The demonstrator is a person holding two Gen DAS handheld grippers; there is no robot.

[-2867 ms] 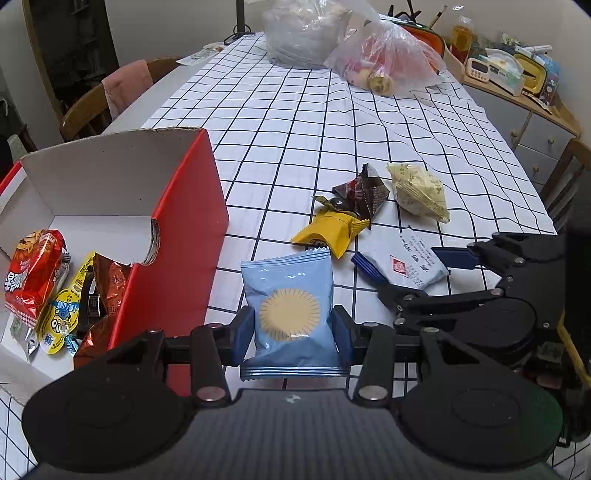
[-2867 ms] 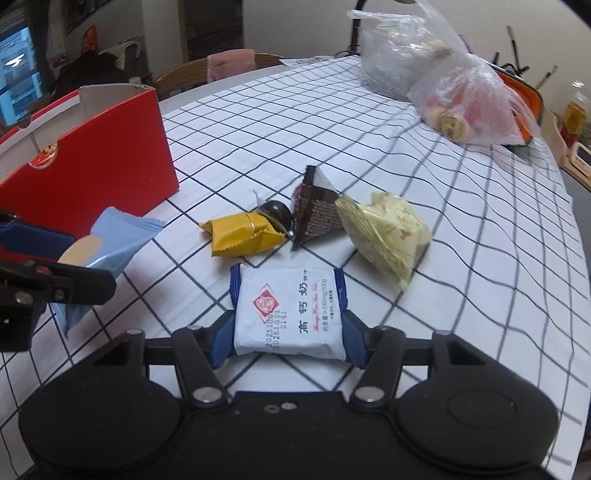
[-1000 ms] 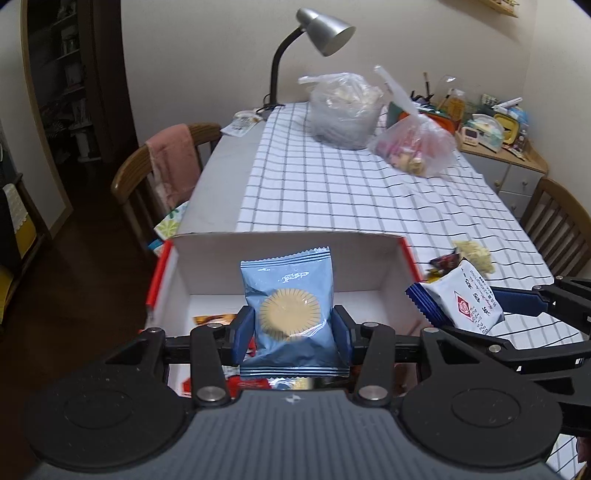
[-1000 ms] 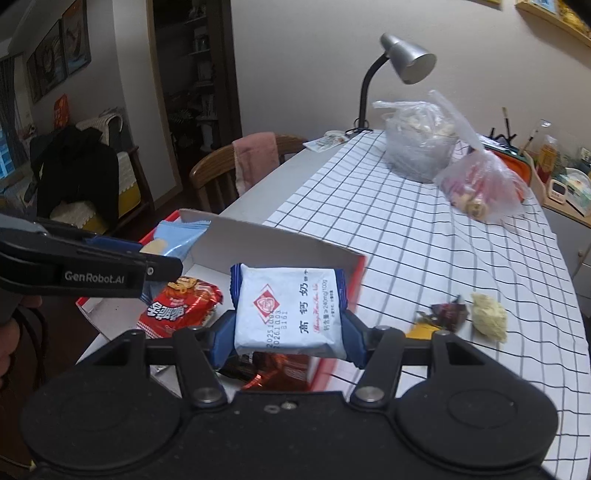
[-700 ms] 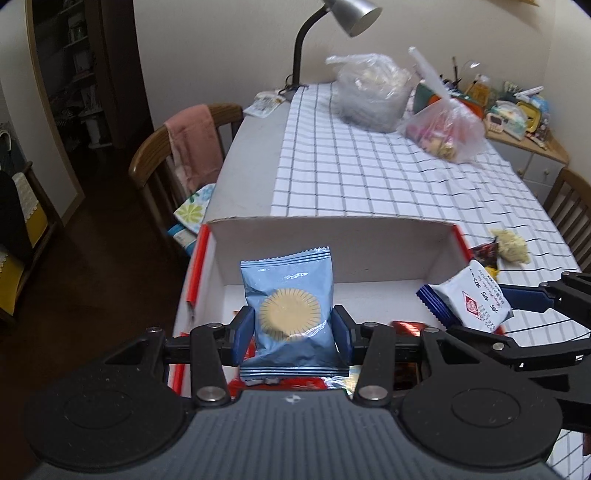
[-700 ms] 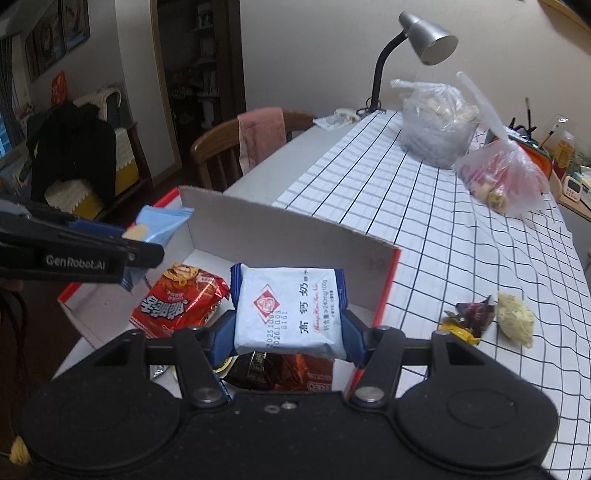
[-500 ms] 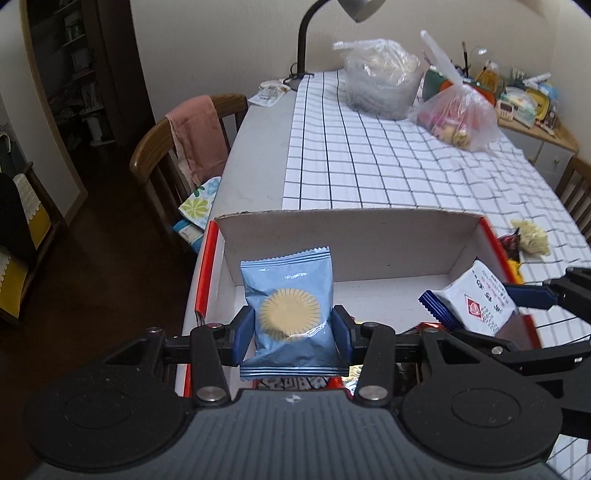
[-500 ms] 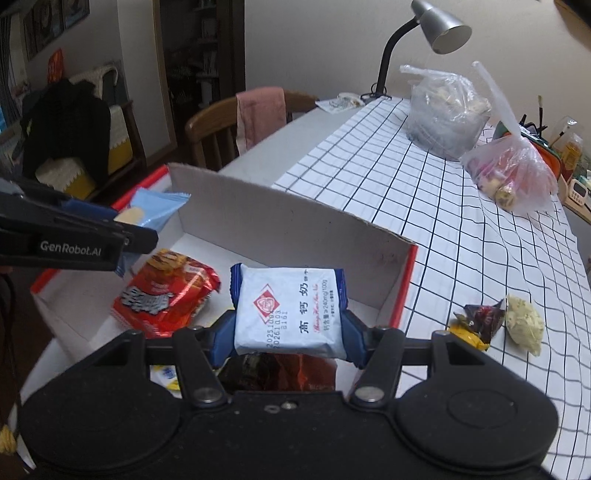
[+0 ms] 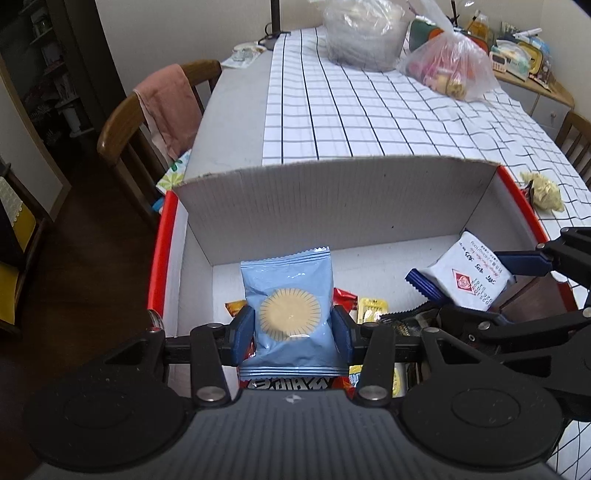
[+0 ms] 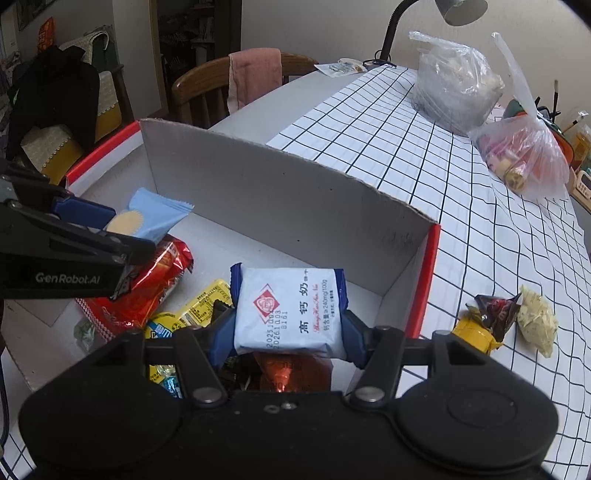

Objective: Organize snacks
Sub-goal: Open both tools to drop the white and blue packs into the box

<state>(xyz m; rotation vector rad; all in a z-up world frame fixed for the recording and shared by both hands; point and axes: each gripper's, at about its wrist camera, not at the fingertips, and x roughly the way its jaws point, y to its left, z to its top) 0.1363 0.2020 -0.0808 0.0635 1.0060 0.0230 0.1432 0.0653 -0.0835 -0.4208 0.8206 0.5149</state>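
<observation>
**Holding two snack packs over the box**

Gripping the light-blue cookie pack (image 9: pixel 290 306) between its blue pads, the left gripper (image 9: pixel 291 330) sits at lower centre of the left wrist view — pack upright, hanging above the red-and-white box (image 9: pixel 332 199) interior. Under it, partly hidden, lie a red chip bag (image 10: pixel 147 291) and a yellow packet (image 10: pixel 203 306) on the box floor.

The right gripper (image 10: pixel 290 326) is clenched on the white milk-biscuit pack (image 10: pixel 290 310), blue edges pinched at both sides; in the right wrist view it's at centre, over the box's near-right corner, w/ an orange-brown foil wrapper (image 10: pixel 291 373) just below. In the left wrist view this same pack shows at mid right, tilted, inside the box outline.

Outside the box, on the checked tablecloth (image 10: pixel 388 147) at right of the right wrist view — a yellow candy (image 10: pixel 474 336), dark triangular wrapper (image 10: pixel 495 314) and pale crumpled snack (image 10: pixel 537 325) close together. Two plastic bags (image 10: pixel 517 147) sit upper right, near a desk lamp (image 10: pixel 458 9). A chair w/ pink towel (image 9: pixel 166 107) stands upper left of the left wrist view.
</observation>
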